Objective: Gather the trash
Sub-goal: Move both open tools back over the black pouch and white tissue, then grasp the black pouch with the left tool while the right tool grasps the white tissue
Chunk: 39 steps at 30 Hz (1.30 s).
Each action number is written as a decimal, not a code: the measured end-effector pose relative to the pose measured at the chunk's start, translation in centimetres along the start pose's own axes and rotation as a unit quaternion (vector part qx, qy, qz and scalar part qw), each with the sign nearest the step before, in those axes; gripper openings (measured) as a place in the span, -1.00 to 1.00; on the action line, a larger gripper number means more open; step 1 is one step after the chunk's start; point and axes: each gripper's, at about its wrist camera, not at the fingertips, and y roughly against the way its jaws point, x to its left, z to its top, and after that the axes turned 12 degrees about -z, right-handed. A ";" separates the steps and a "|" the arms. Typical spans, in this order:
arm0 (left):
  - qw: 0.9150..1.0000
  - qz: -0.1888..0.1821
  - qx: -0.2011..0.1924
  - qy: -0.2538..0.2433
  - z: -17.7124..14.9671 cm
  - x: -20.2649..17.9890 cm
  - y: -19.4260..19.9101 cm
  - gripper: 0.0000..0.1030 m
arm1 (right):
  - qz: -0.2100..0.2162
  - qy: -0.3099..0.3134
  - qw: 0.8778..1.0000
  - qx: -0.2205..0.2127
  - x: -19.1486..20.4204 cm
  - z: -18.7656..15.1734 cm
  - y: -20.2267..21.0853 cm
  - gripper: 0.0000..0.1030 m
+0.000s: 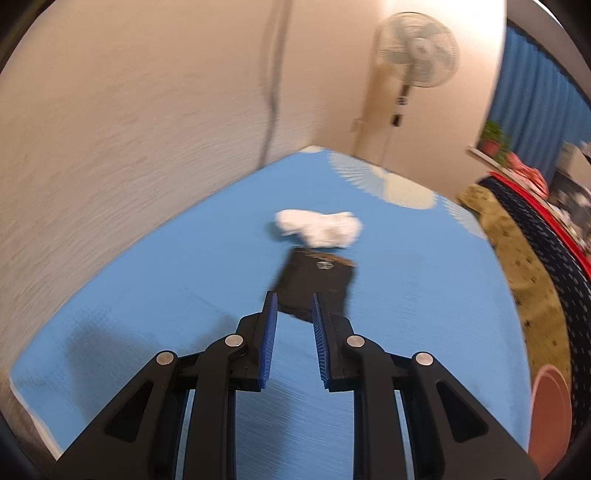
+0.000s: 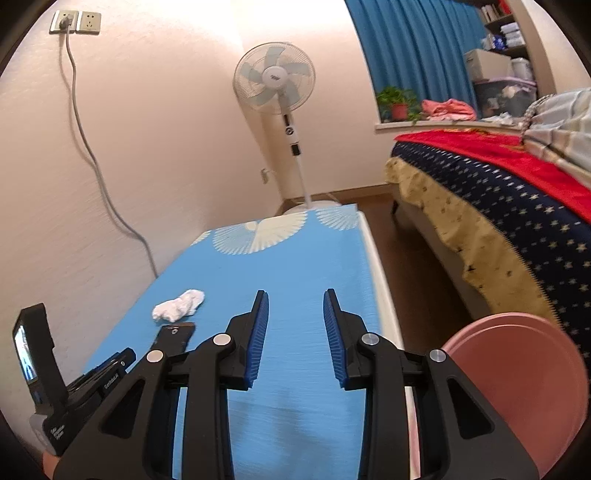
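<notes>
Left gripper (image 1: 294,308): jaws apart, nothing held, tips just short of flat black wrapper (image 1: 316,284) on blue patterned tabletop (image 1: 147,280). Crumpled white tissue (image 1: 319,228) just beyond wrapper. Right gripper (image 2: 295,306): jaws apart, empty. Pink plastic bin (image 2: 517,387) at right table edge.

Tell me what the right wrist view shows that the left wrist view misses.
Only the right wrist view shows the wall socket with its plugged cable, the left gripper's body, and the right gripper, open. Only the left wrist view shows the left gripper open, just short of the black wrapper. Both show the crumpled tissue, blue table cover, fan and pink bin.
</notes>
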 end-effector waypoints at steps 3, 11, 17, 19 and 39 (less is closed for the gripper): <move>1.000 0.007 0.008 0.020 0.5 1.5 -0.8 -0.62 | 0.018 -0.003 1.000 0.011 0.7 -0.2 -1.1 -0.39; 0.997 -0.019 0.044 0.066 1.4 3.6 -4.1 -0.62 | 0.058 0.017 0.997 0.039 3.0 -0.7 -3.7 -0.39; 0.994 -0.039 0.060 0.086 1.9 4.0 -5.8 -0.62 | 0.084 0.039 0.994 0.057 4.8 -0.8 -5.3 -0.39; 0.992 -0.046 0.069 0.093 1.8 4.1 -6.4 -0.62 | 0.090 0.043 0.993 0.063 5.4 -0.8 -6.0 -0.39; 0.993 -0.019 0.045 0.107 2.3 5.0 -6.4 -1.00 | 0.181 0.113 0.959 0.187 17.4 -0.5 -17.9 -0.32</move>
